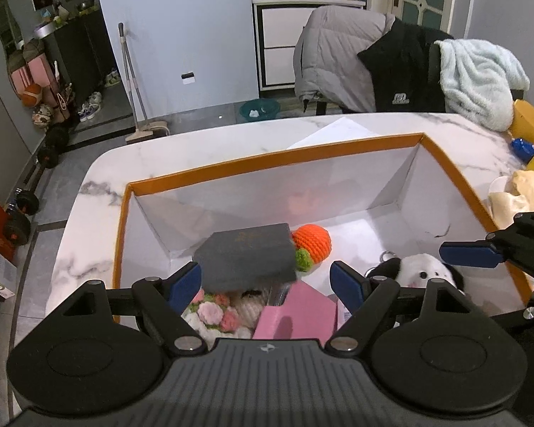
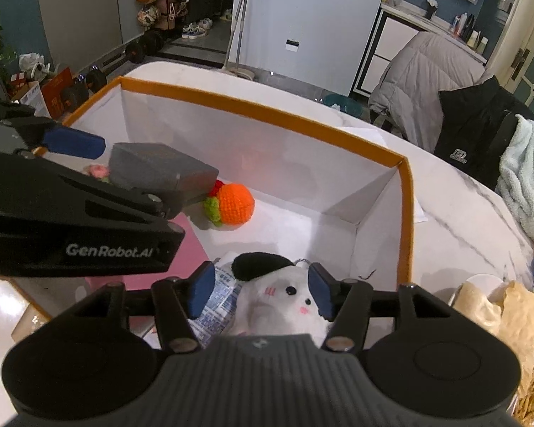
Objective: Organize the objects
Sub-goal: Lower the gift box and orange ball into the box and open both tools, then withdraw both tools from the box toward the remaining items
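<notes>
Box (image 1: 277, 162) with orange rim on the marble table (image 1: 99, 170), both grippers over it, toys and cartons inside.

The left view shows crocheted flowers (image 1: 213, 311) under the grey case (image 1: 247, 254) and the full face of the pink carton (image 1: 299, 315); in the right view the left gripper (image 2: 73, 147) covers most of these. Only the right view shows the panda's (image 2: 284, 295) face with pink cheeks, a printed packet (image 2: 219, 302) beside it, and its keyring. The orange knit ball (image 1: 311, 240) with a green tuft lies just beside the grey case in both. The left gripper (image 1: 267, 283) is spread wide above the case and carton, holding nothing. The right gripper (image 2: 260, 288) has its blue pads on either side of the panda's head; whether they press it I cannot tell.
</notes>
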